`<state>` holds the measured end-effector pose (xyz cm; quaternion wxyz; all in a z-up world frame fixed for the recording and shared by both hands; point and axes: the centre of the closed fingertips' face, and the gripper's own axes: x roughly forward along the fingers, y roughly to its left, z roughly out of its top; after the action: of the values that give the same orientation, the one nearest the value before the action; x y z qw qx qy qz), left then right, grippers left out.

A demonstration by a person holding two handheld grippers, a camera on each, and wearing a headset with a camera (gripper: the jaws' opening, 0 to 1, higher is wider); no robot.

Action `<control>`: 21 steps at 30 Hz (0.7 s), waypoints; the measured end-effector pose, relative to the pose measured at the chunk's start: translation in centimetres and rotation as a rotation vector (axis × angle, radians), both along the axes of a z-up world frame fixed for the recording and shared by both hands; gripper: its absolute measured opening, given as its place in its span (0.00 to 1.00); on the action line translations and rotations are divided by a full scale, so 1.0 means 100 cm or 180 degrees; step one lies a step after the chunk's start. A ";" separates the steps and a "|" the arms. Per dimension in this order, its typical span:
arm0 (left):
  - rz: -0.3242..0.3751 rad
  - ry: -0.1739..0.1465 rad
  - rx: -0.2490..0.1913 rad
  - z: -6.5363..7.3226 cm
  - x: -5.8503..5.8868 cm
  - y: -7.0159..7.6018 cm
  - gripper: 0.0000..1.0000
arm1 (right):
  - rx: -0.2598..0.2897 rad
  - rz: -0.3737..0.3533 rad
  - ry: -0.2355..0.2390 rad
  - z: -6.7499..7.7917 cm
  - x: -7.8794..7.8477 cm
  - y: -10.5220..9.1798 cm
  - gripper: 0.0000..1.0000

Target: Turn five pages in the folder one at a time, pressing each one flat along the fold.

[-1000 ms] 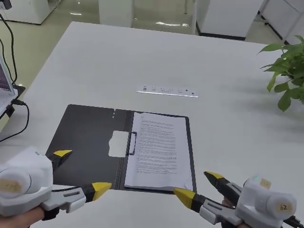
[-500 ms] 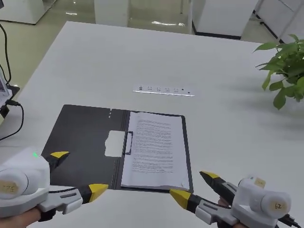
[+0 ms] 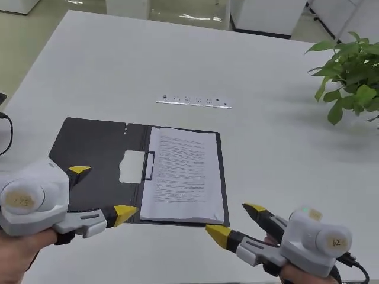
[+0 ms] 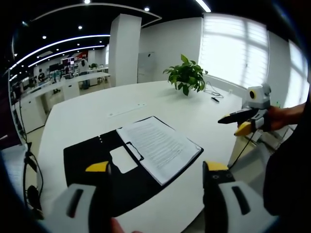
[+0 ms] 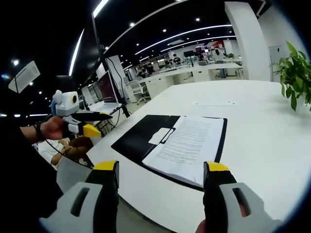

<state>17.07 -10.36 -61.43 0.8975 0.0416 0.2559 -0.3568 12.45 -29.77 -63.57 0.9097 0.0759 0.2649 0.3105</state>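
Note:
An open black folder (image 3: 98, 157) lies on the white table, its stack of printed pages (image 3: 183, 174) clipped to the right half. A small white label (image 3: 132, 166) sits on the inner left cover. My left gripper (image 3: 102, 191) hovers open over the folder's near left corner. My right gripper (image 3: 237, 220) is open just off the folder's near right corner, above bare table. From the left gripper view the folder (image 4: 92, 155) and pages (image 4: 158, 145) lie ahead. The right gripper view shows the pages (image 5: 189, 143) ahead between its jaws.
A strip of power sockets (image 3: 192, 102) is set into the table beyond the folder. A green potted plant (image 3: 349, 74) stands at the far right. A black cable (image 3: 6, 133) lies at the left edge. The white table (image 3: 278, 148) stretches wide around the folder.
The head camera has tilted, shifting the whole scene up and left. Both grippers stay open near the folder's front edge, the right one slightly nearer its corner.

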 end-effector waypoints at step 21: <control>-0.0569 0.0134 -0.0012 -0.020 0.017 -0.084 0.72 | -0.0003 -0.0095 0.0063 -0.006 -0.005 -0.014 0.68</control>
<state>18.75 -18.71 -63.48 0.8566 0.0550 0.2692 -0.4367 11.91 -31.18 -64.14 0.9117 0.0825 0.2728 0.2960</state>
